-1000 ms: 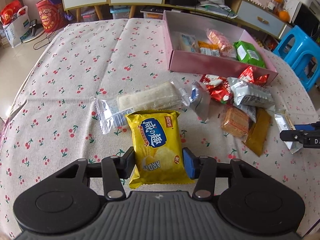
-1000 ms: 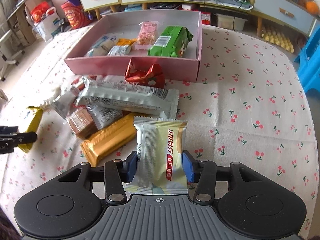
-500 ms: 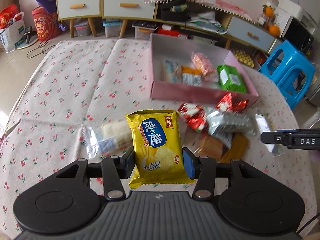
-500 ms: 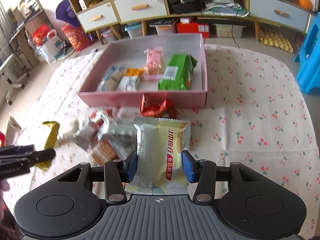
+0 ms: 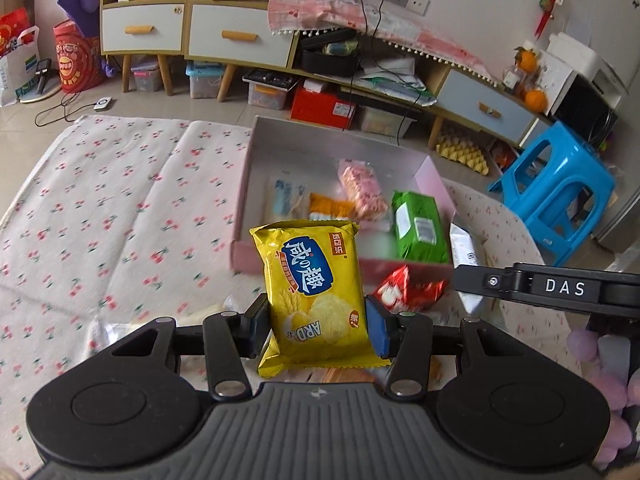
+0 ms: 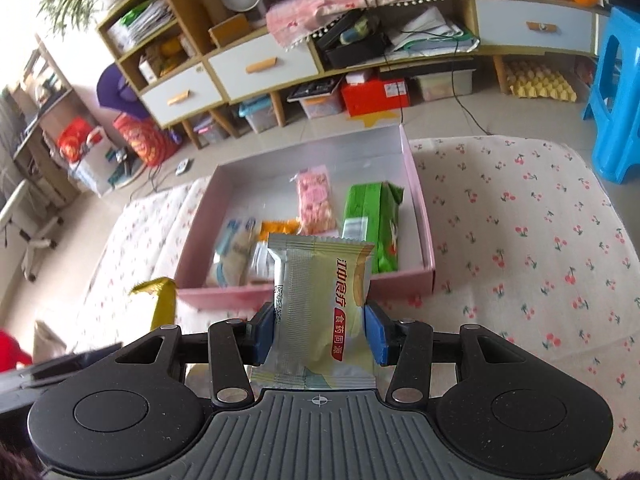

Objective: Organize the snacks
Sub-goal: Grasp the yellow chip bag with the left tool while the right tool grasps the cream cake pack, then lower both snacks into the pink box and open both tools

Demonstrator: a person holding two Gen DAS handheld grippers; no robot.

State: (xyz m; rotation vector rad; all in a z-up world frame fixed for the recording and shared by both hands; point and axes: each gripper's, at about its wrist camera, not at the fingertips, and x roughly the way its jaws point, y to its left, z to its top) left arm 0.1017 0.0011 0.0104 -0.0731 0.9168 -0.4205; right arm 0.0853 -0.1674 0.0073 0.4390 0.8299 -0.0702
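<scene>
The counter (image 6: 540, 208) wears a pale cloth dotted with red cherries, creased in long folds down its left half. Sitting on it at the far middle is the pink box (image 6: 424, 216), open-topped, its near wall facing us. Just in front of that wall, on the cloth, lies a red wrapper (image 5: 408, 290), crumpled and shiny, and beside it to the right a silvery packet (image 5: 464, 248) pokes up near the box's right corner. Nearer, a clear-wrapped pale snack (image 5: 204, 312) lies partly hidden, blurred. The right stretch of cloth lies bare, and so does the far left.
</scene>
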